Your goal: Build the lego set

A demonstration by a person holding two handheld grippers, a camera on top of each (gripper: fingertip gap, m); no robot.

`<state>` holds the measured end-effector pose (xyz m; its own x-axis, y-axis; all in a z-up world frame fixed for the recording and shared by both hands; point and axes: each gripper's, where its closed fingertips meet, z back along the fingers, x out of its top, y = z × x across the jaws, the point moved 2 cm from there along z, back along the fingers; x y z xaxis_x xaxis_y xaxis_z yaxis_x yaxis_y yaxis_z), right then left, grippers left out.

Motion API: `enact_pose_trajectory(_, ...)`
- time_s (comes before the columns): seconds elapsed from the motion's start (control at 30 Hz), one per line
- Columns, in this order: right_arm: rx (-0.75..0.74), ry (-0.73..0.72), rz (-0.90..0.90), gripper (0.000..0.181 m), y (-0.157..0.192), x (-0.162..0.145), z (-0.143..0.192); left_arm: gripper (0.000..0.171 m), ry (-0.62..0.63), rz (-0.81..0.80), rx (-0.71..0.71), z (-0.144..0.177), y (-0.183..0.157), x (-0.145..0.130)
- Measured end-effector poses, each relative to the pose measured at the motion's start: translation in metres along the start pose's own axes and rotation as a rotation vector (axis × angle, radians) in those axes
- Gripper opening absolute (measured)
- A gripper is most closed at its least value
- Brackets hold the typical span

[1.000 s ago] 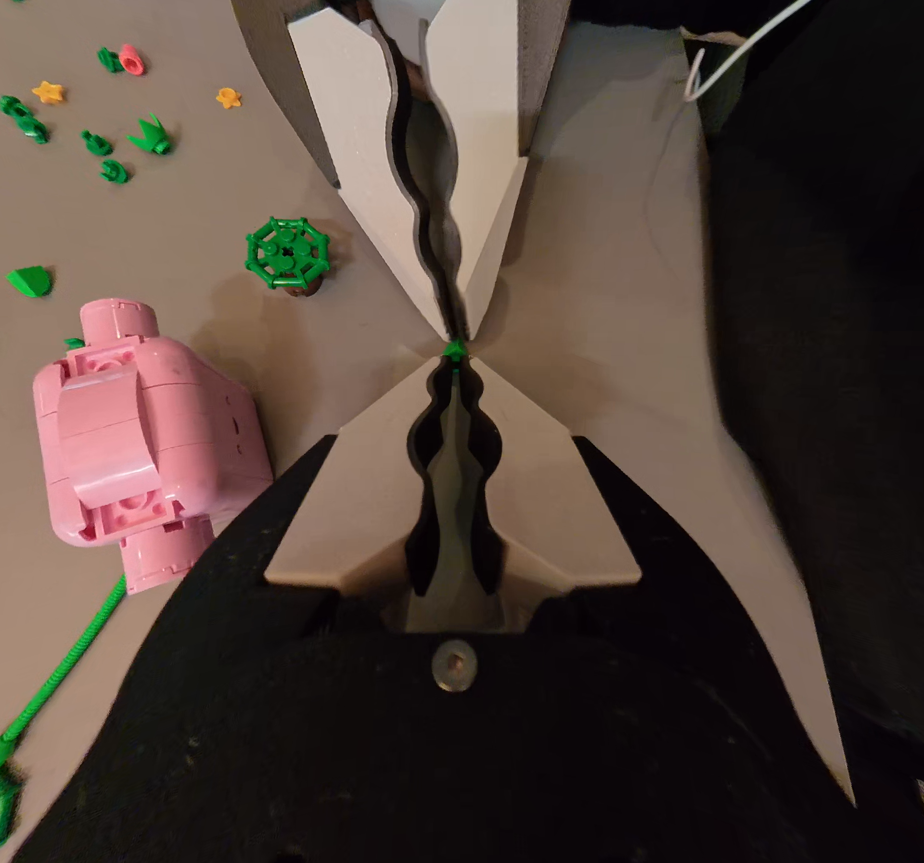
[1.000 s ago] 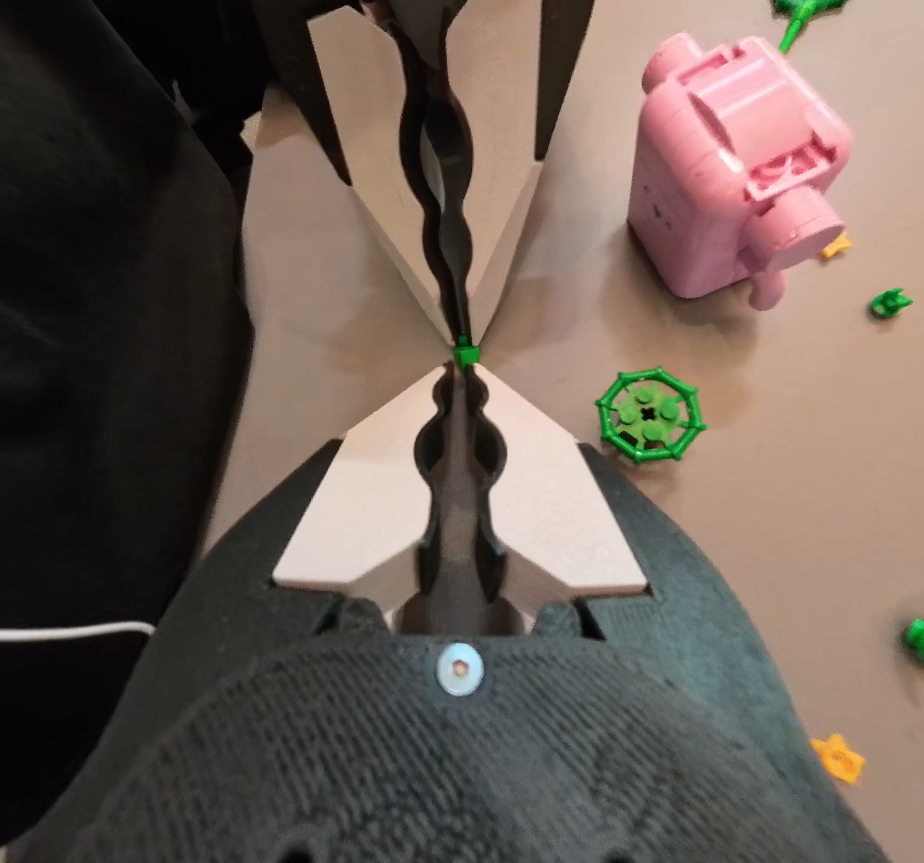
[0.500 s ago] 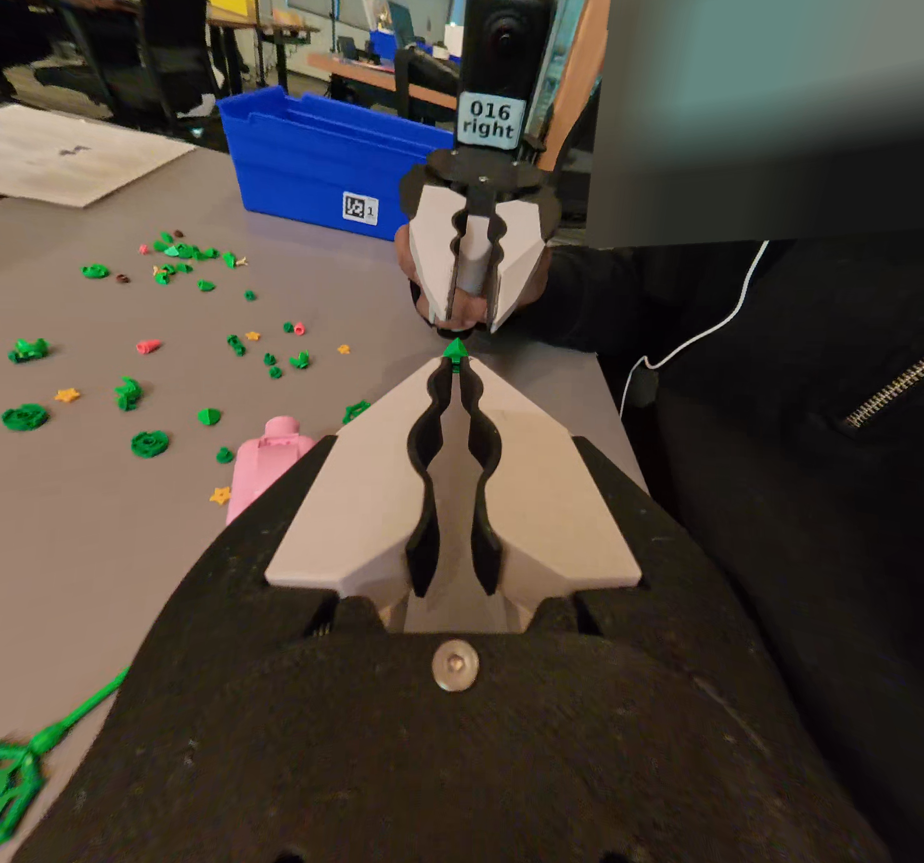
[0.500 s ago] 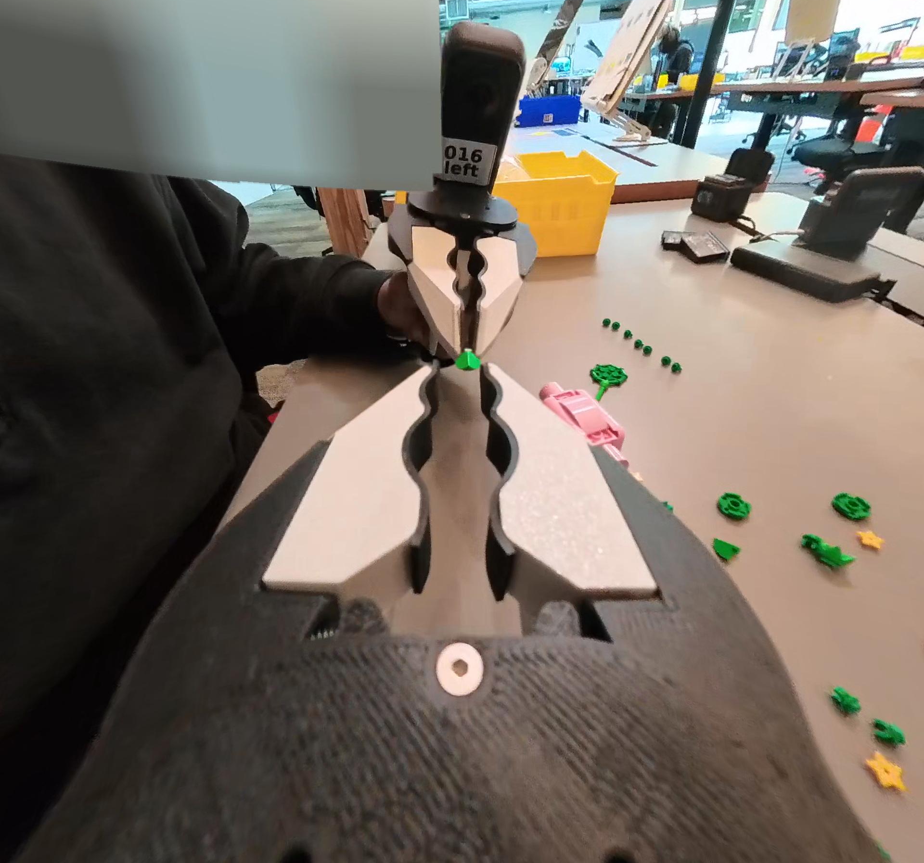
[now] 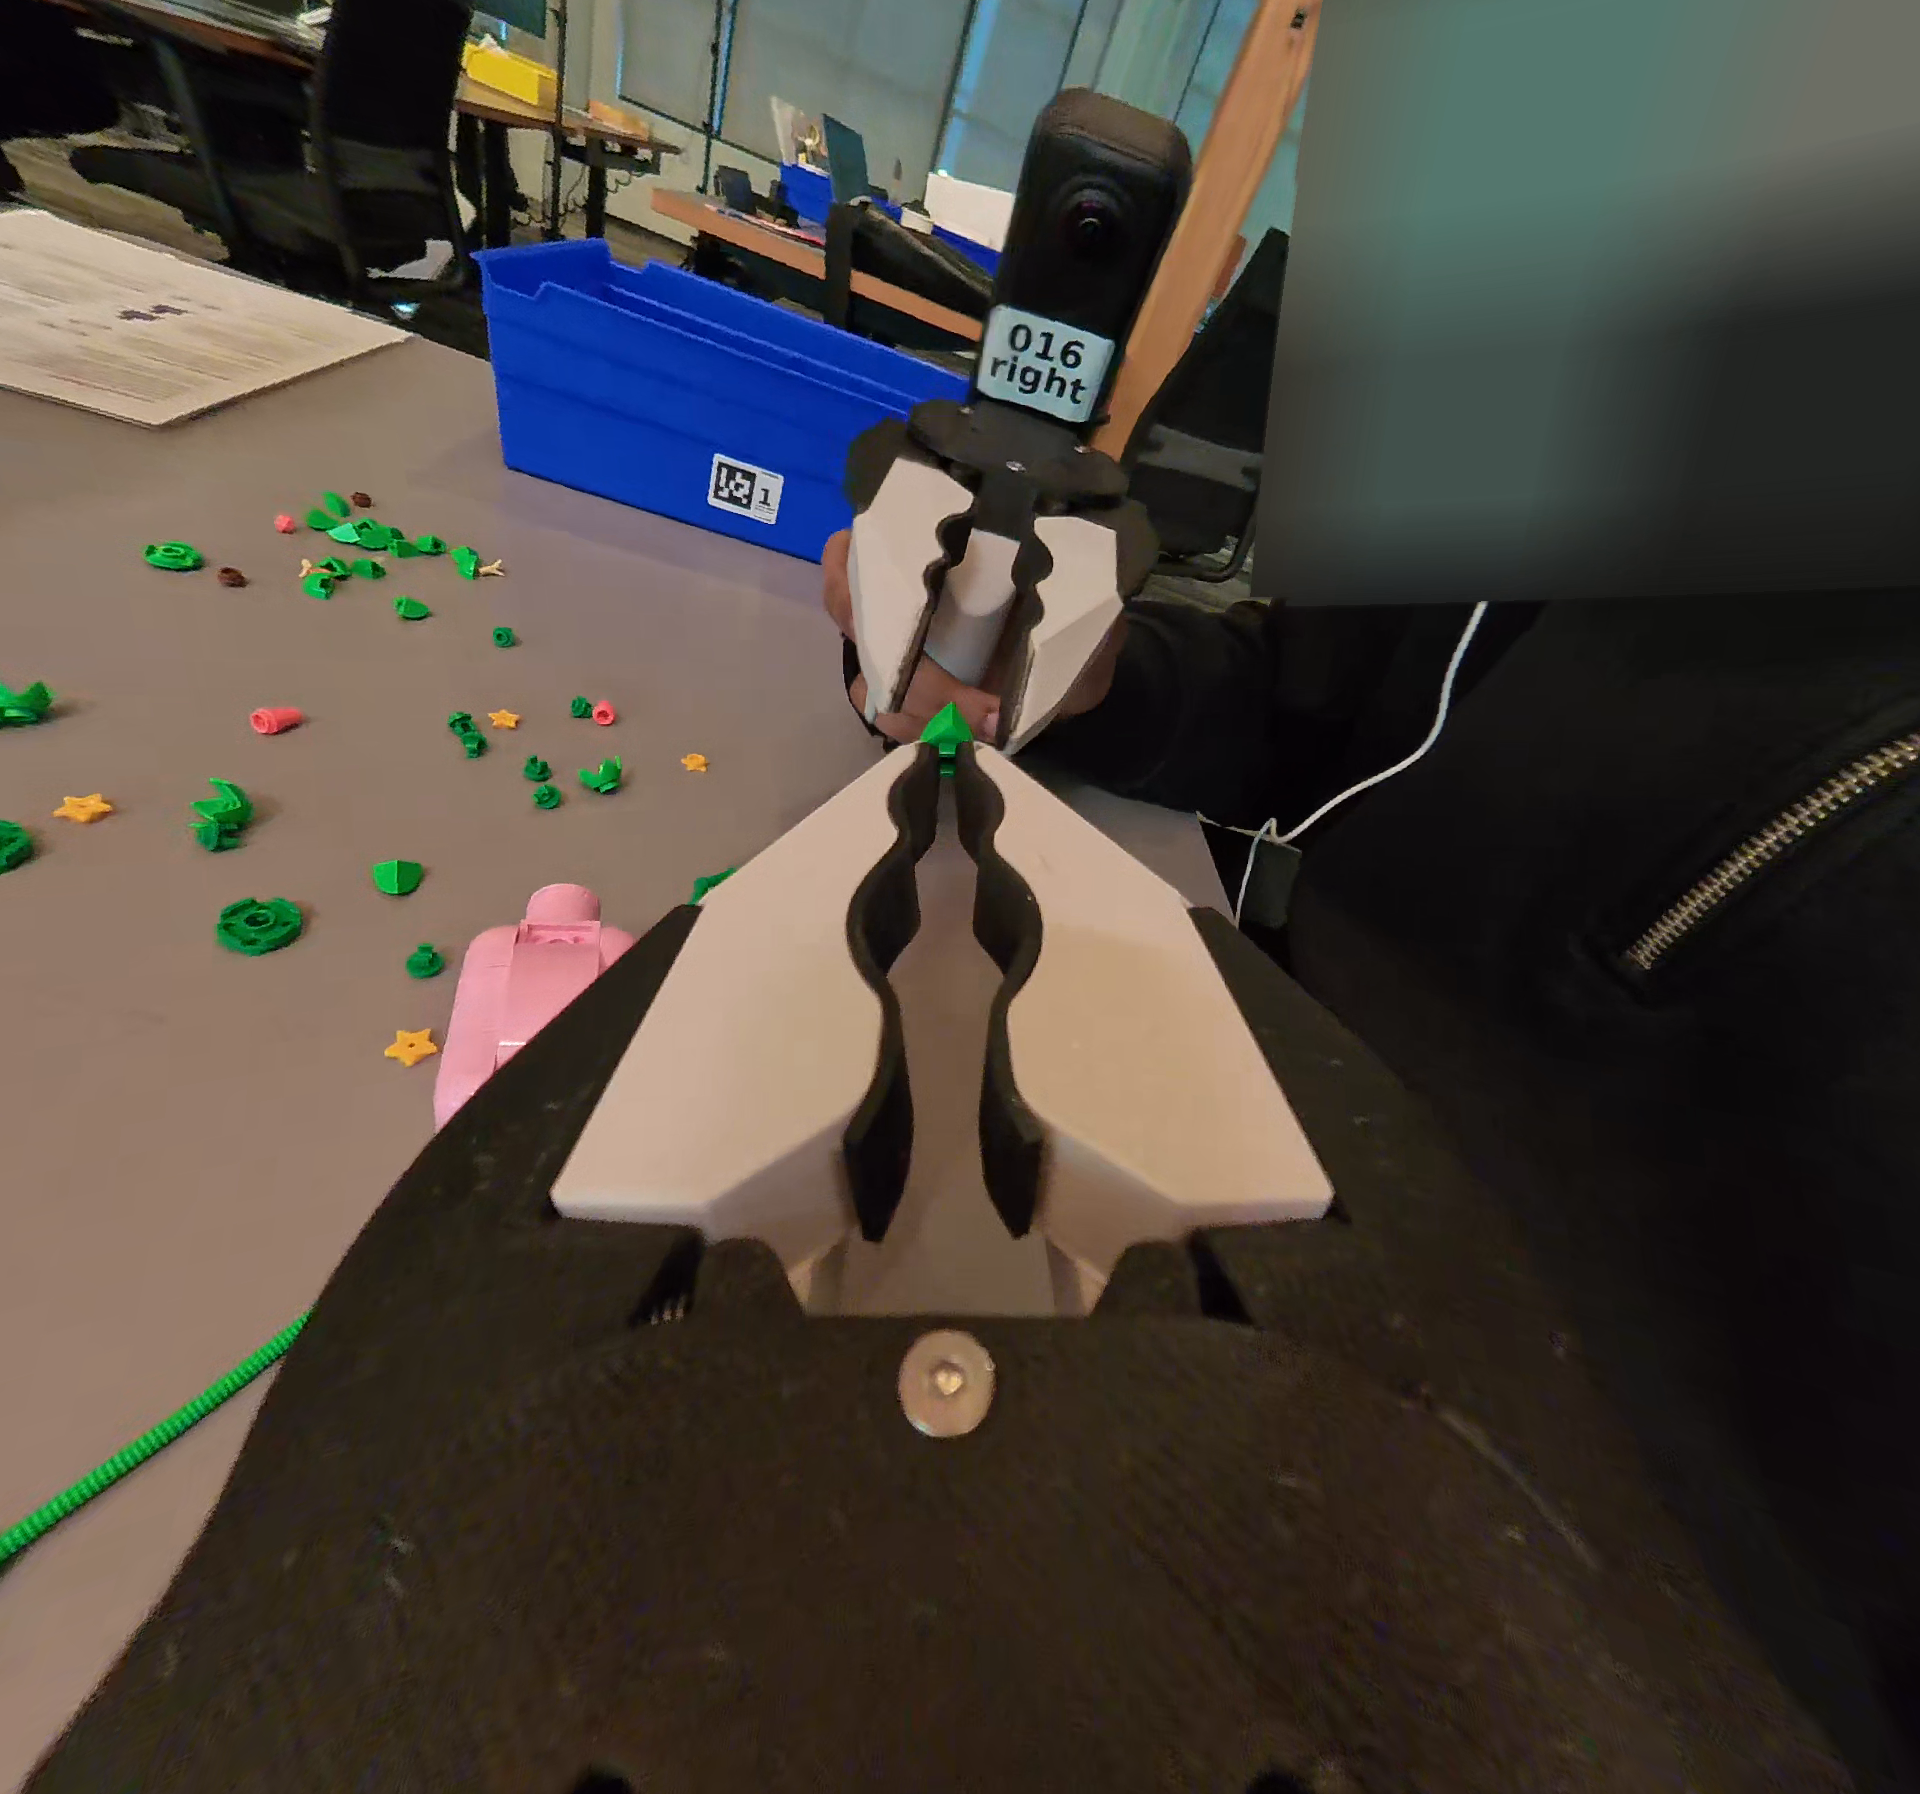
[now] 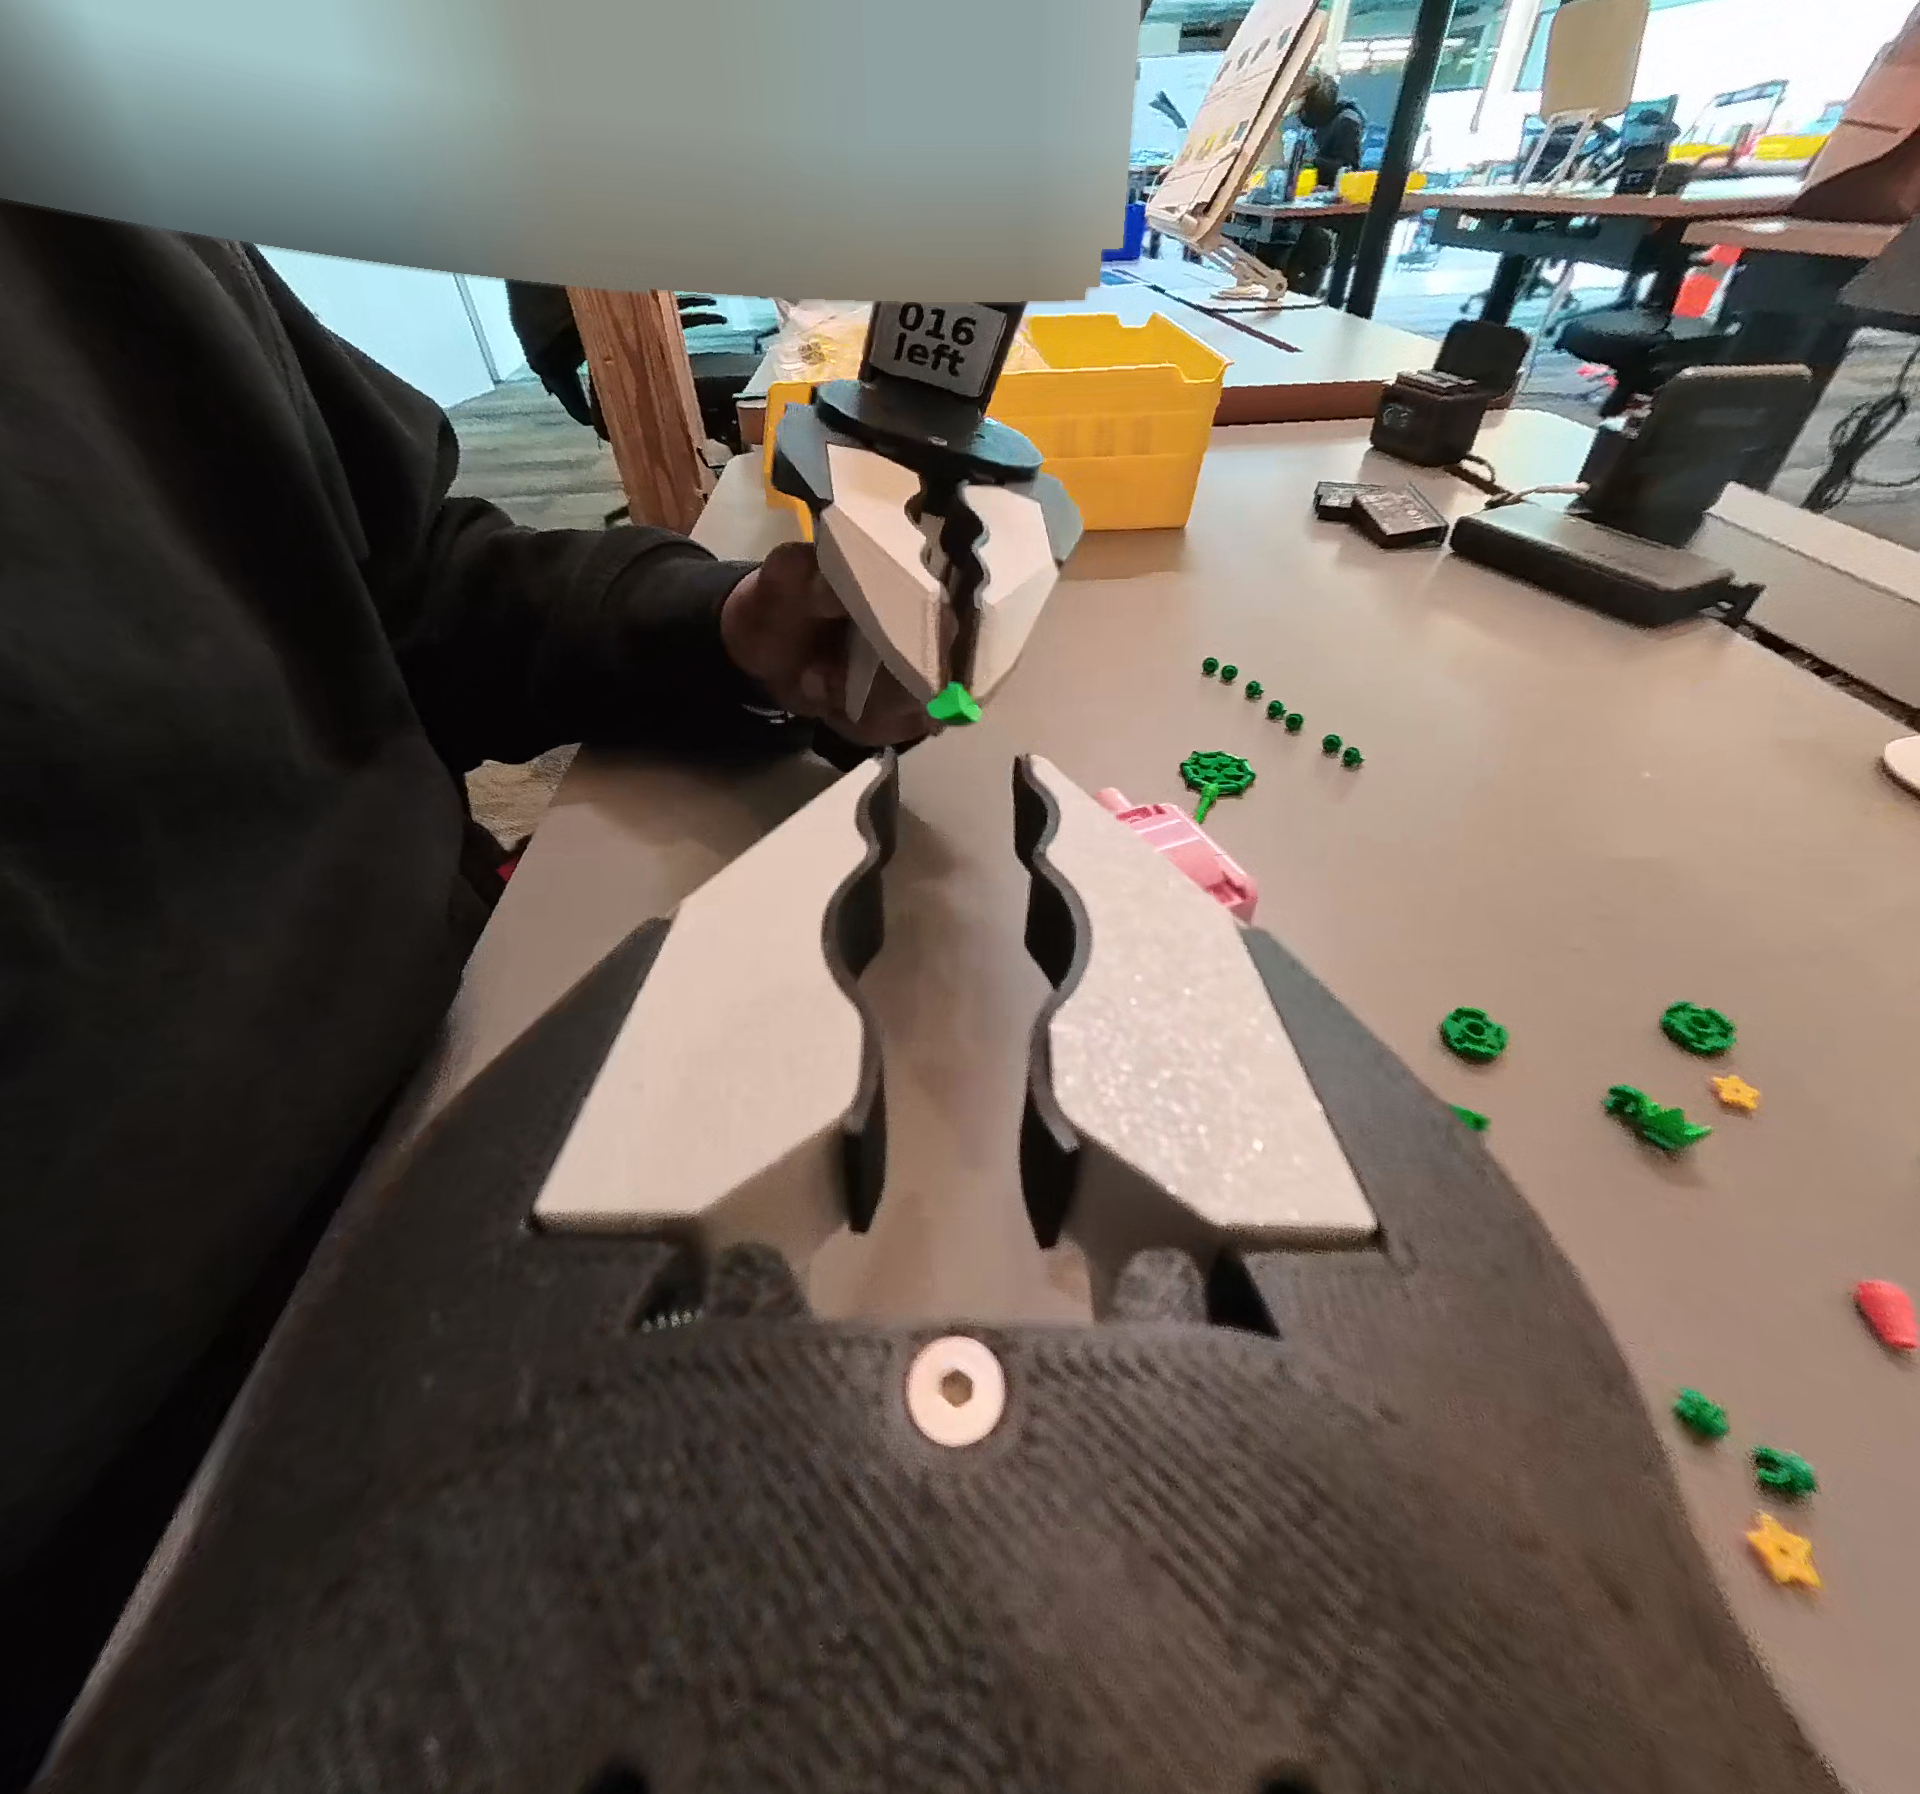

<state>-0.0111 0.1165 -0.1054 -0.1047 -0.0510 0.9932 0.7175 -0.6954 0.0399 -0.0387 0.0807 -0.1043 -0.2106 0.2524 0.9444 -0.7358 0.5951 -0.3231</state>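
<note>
My left gripper (image 5: 945, 757) is shut on a small green leaf piece (image 5: 947, 728), held above the table edge; the piece also shows in the right wrist view (image 6: 953, 704) at the left gripper's tips. My right gripper (image 6: 951, 770) is open and empty, just short of the green piece; it faces the left gripper in the left wrist view (image 5: 951, 710). A pink lego block (image 5: 525, 986) lies on the grey table (image 5: 675, 664) beside the left gripper and shows in the right wrist view (image 6: 1179, 840). A green web-shaped piece on a stem (image 6: 1216, 773) lies behind it.
Several loose green, orange star and pink pieces (image 5: 468, 736) are scattered on the table, also on the right (image 6: 1662, 1110). A blue bin (image 5: 686, 394) and a paper sheet (image 5: 156, 331) stand at the back; a yellow bin (image 6: 1112, 435) and dark devices (image 6: 1600, 560) at the other end. From either gripper's tips it is about 9 centimetres to the pink lego block (image 5: 525, 986).
Both grippers tilted up from pointing down at the table to facing each other. The right gripper let go of the green piece and opened; the left gripper keeps it.
</note>
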Motion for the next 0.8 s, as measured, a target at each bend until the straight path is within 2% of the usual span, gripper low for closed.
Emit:
enact_pose_trajectory(0.4, 0.185, -0.089, -0.425, 0.015, -0.002, -0.0015, -0.0048, 0.0, 0.079, -0.295, 0.158, -0.0049, -0.0037, -0.0061)
enact_pose_trajectory(0.8, 0.307, -0.09, -0.602, 0.007, 0.0059, -0.0049, -0.0101, 0.0, 0.088, -0.388, 0.188, -0.0068, -0.0085, -0.0062)
